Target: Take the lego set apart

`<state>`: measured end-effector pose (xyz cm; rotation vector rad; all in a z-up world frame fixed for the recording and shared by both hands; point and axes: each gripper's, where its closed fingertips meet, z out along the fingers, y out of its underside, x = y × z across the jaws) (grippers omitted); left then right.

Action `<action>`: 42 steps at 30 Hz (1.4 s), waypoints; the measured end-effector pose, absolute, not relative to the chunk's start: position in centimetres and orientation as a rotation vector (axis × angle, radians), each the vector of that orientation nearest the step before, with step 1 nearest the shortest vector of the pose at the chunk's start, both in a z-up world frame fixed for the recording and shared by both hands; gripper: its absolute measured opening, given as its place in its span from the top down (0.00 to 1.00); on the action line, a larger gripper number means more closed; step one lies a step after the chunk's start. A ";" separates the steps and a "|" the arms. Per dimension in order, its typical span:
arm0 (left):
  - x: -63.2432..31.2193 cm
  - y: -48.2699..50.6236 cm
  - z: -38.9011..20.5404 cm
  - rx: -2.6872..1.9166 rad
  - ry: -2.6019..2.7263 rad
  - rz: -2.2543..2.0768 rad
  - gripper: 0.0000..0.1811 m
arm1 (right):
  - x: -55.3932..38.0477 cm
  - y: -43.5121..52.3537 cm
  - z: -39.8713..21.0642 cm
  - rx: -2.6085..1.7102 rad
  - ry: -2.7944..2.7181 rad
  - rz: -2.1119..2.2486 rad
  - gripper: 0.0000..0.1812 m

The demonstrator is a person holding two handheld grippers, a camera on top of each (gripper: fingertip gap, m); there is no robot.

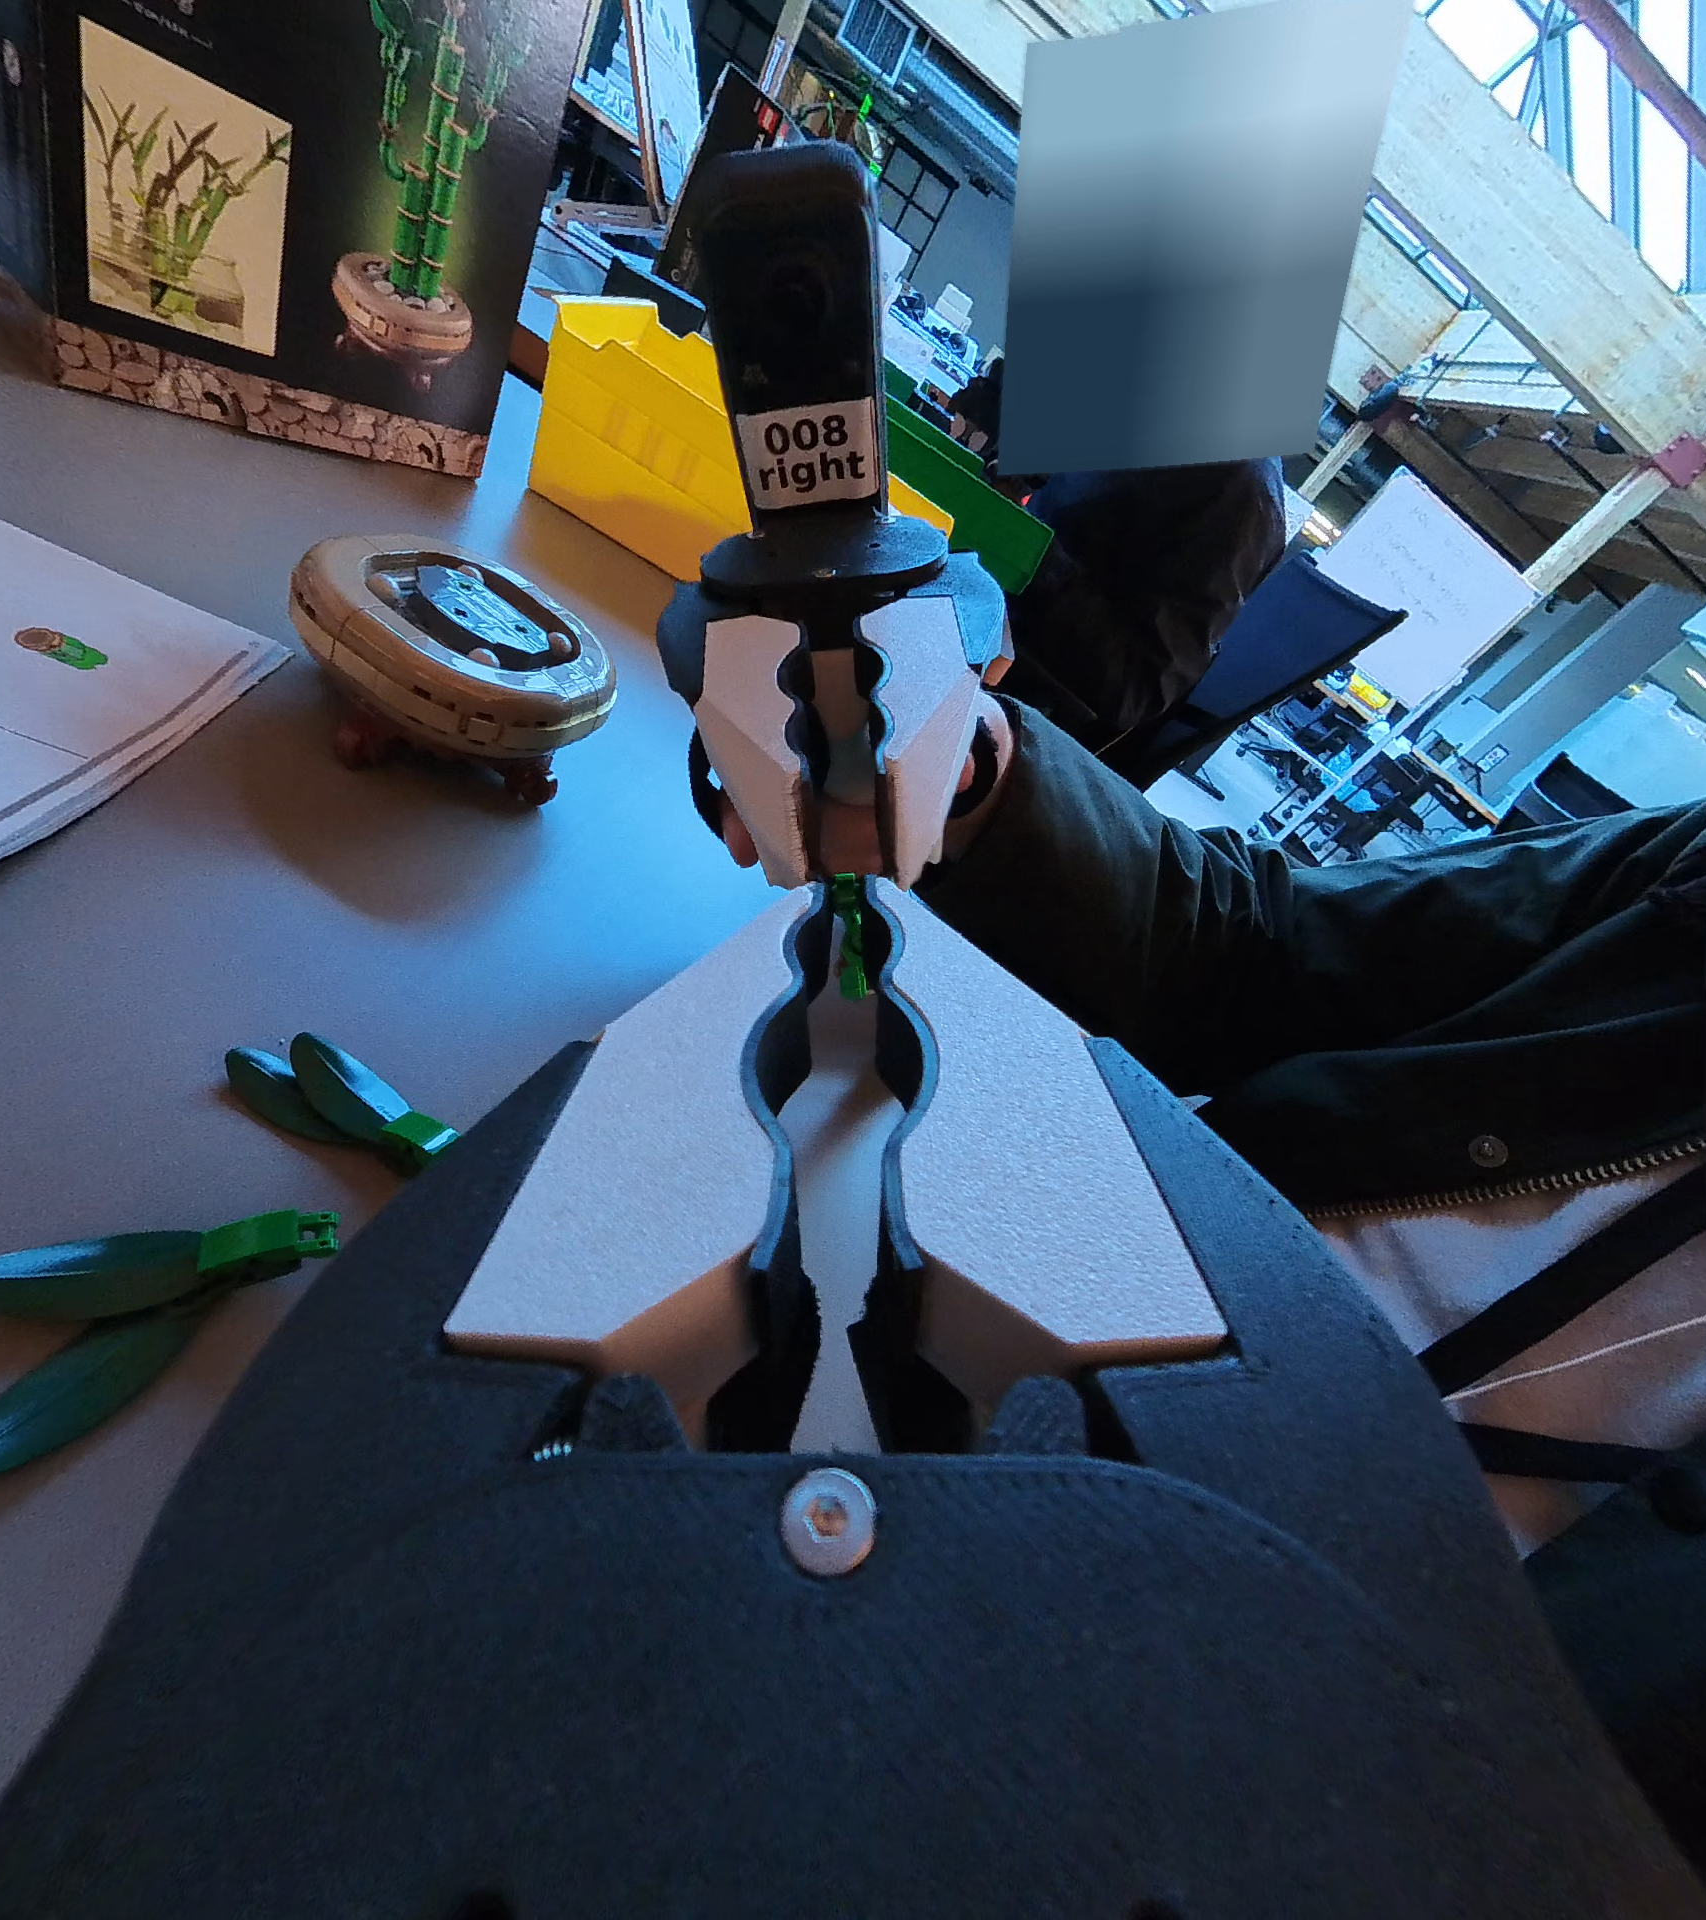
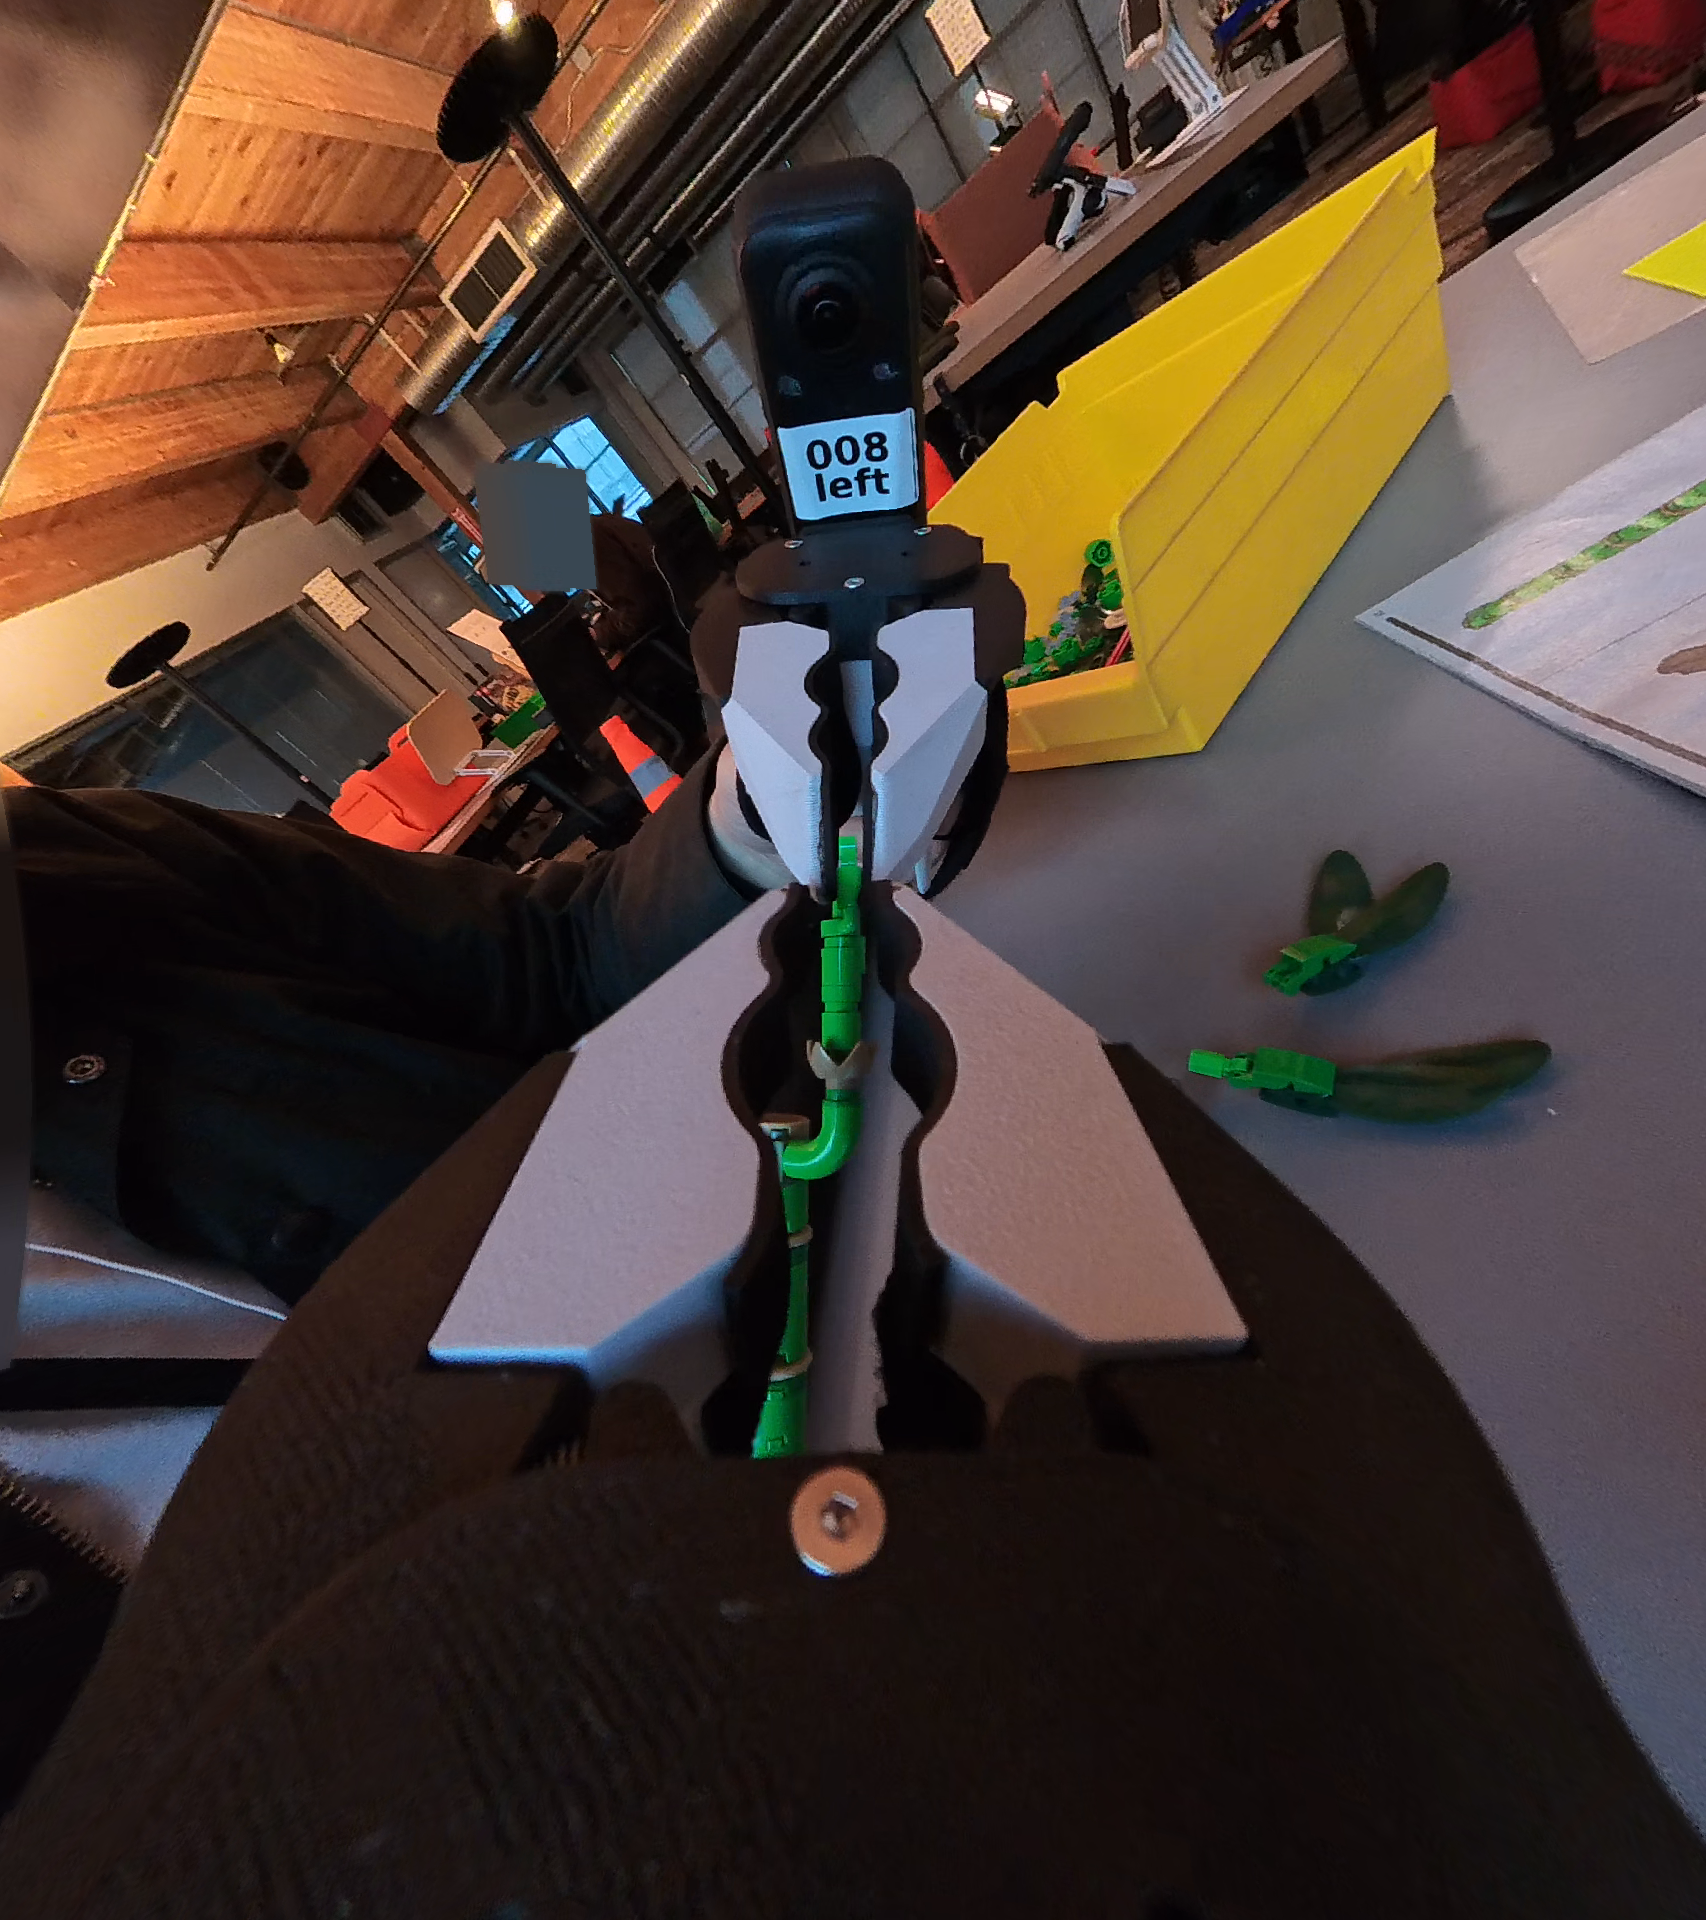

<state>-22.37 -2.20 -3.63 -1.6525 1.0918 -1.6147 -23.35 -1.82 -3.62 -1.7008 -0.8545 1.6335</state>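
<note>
A thin green lego bamboo stalk (image 2: pixel 833 997) with tan rings lies lengthwise between my right gripper's fingers. My right gripper (image 2: pixel 833 904) is shut on it. My left gripper (image 1: pixel 844 914) faces it tip to tip and is shut on the stalk's far end (image 1: pixel 849 945). Both are held above the grey table. The right gripper also shows in the left wrist view (image 1: pixel 844 868), the left one in the right wrist view (image 2: pixel 844 868). The tan round lego pot base (image 1: pixel 454 655) stands on the table to the left.
Loose green leaf pieces (image 1: pixel 340 1101) (image 1: pixel 122 1268) (image 2: pixel 1420 1081) lie on the table. A yellow bin (image 2: pixel 1244 499) holds lego parts. The set's box (image 1: pixel 257 208) and an open instruction booklet (image 1: pixel 28 675) (image 2: pixel 1607 644) lie farther off. A person's dark sleeve (image 1: pixel 1244 935) reaches in. The grippers are tip to tip, or close to it.
</note>
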 end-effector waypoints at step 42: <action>-22.6 -2.6 -4.3 -1.704 1.123 -1.681 0.99 | -23.9 -3.7 -6.4 -1.785 -1.085 1.527 0.96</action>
